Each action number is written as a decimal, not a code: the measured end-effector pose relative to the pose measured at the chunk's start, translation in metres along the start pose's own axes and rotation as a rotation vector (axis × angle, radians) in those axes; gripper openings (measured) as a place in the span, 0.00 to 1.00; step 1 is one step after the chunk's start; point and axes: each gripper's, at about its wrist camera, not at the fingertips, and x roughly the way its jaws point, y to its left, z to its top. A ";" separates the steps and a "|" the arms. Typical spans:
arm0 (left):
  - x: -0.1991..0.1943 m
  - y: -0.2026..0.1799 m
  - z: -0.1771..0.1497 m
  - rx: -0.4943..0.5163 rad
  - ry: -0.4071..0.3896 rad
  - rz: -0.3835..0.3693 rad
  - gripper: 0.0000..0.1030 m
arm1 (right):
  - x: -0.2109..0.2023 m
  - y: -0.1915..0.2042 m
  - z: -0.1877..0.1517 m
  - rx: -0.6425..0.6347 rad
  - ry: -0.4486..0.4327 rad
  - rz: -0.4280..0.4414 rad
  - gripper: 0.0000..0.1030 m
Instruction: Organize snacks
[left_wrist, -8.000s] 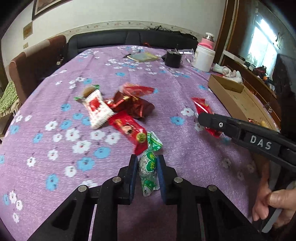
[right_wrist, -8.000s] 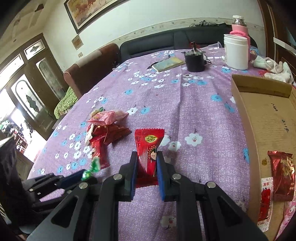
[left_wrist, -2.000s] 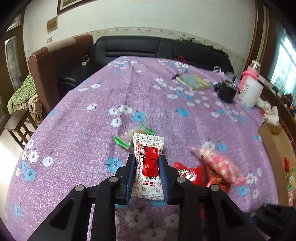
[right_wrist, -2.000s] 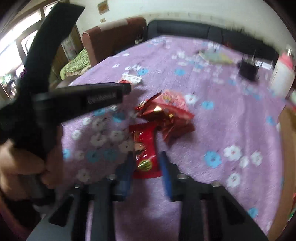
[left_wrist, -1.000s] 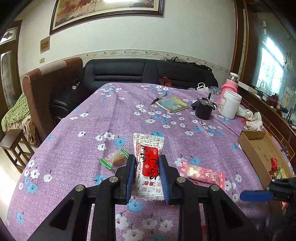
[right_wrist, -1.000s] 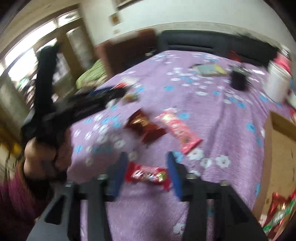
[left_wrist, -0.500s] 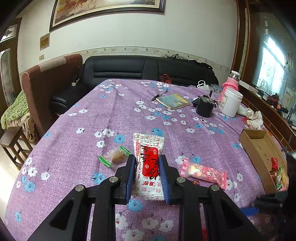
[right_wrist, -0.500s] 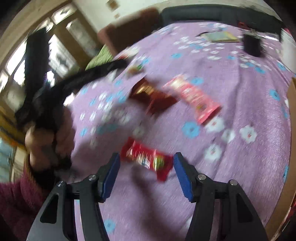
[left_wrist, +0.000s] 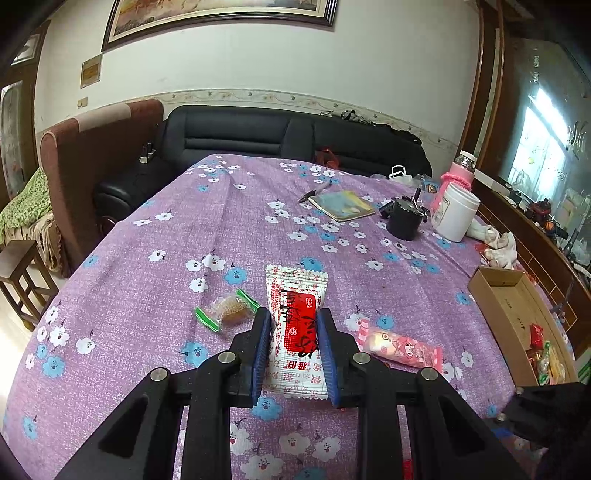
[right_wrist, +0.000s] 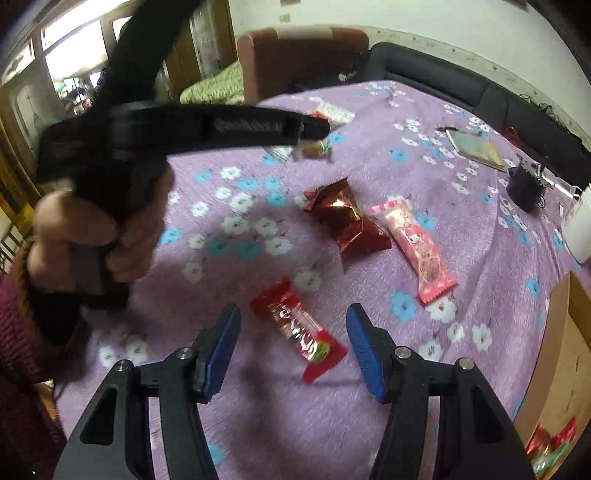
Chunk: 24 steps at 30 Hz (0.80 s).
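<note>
Left wrist view: the left gripper (left_wrist: 293, 349) is clamped on a white and red snack packet (left_wrist: 296, 328), held above the purple flowered tablecloth (left_wrist: 155, 302). A green-ended candy (left_wrist: 227, 309) lies just left of it and a pink snack bar (left_wrist: 400, 348) just right. Farther right, a cardboard box (left_wrist: 496, 308) holds several red and green wrapped snacks at its near end. In the right wrist view, the right gripper (right_wrist: 293, 345) stands with jaws apart, and a red snack packet (right_wrist: 299, 332) lies on the cloth between them, touched by neither pad. Beyond it lies a dark red foil packet (right_wrist: 347, 221) touching the pink bar. A hand (right_wrist: 96, 236) grips the left gripper's handle.
</note>
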 end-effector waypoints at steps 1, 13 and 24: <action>0.000 0.000 0.000 -0.002 0.001 -0.001 0.26 | 0.007 -0.001 0.000 -0.008 0.021 -0.004 0.53; -0.004 -0.004 0.000 0.010 -0.013 -0.016 0.26 | -0.010 -0.047 0.007 0.310 -0.194 -0.092 0.20; -0.014 -0.047 -0.012 0.165 -0.093 0.021 0.26 | -0.034 -0.074 -0.002 0.438 -0.381 -0.210 0.20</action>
